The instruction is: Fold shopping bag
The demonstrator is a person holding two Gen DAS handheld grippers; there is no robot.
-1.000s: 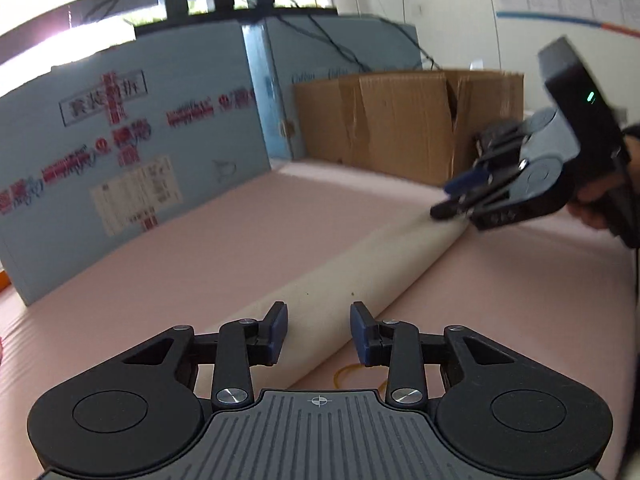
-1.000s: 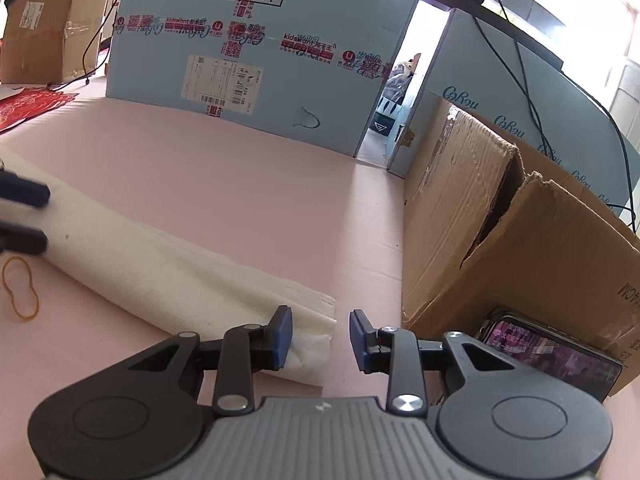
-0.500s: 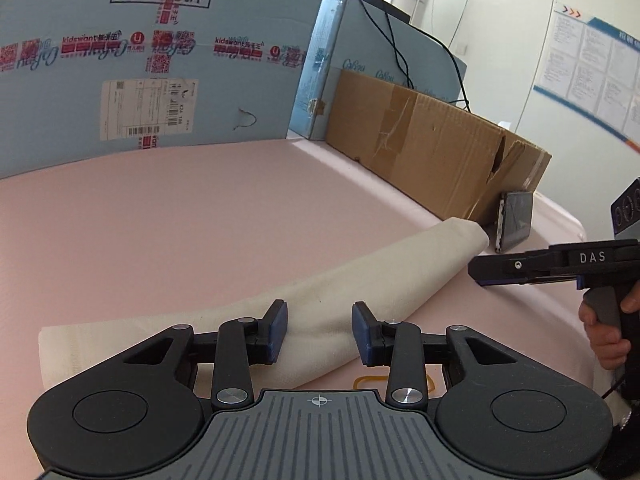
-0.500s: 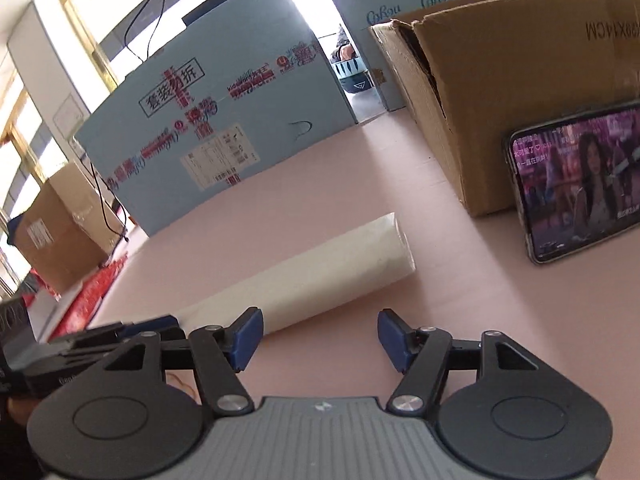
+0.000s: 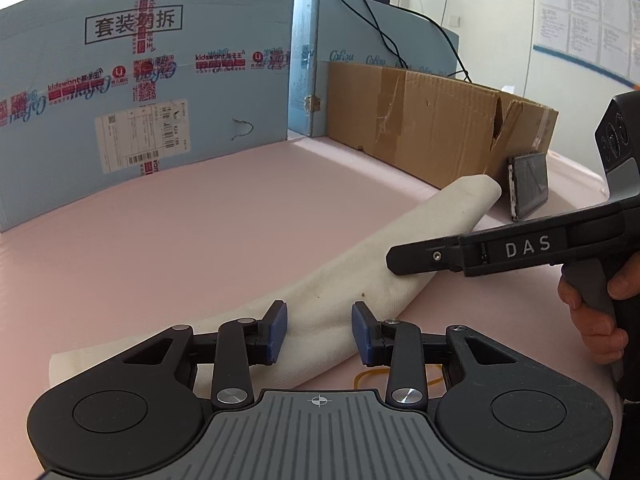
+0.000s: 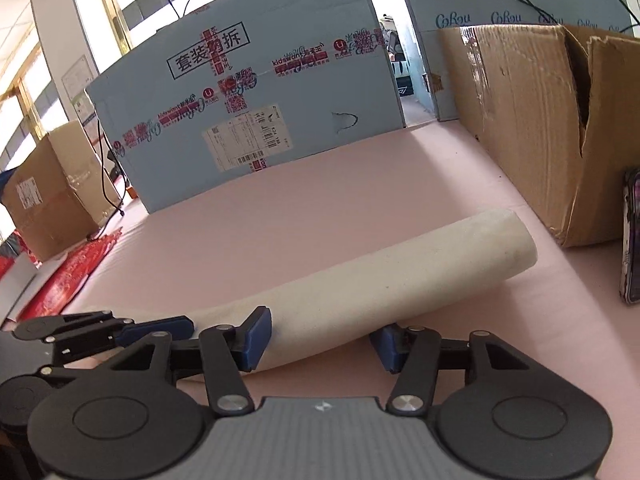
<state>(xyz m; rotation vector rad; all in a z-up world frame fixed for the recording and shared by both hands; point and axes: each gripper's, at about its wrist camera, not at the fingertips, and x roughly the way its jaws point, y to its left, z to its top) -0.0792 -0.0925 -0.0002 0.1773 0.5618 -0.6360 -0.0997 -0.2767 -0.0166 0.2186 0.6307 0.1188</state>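
Since half a second ago the right gripper (image 6: 320,340) has swung in to straddle the rolled shopping bag (image 6: 380,280), which lies on the pink table (image 5: 200,220) in front of the cardboard box (image 5: 432,128).

The left gripper (image 5: 319,332), jaws wide, straddles the bag nearer its flat end. The right's jaws, equally wide, probably touch cloth. Next: close and fold the roll across.

Only the left view shows the rubber band (image 5: 372,376) beside the bag.

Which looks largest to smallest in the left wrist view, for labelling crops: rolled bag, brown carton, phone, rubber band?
1. Rolled white shopping bag, though it lies nearest the camera, which inflates it.
2. Brown cardboard carton, close behind; the order of these two is unsure.
3. Phone, leaning on the carton.
4. Yellow rubber band, partly hidden.
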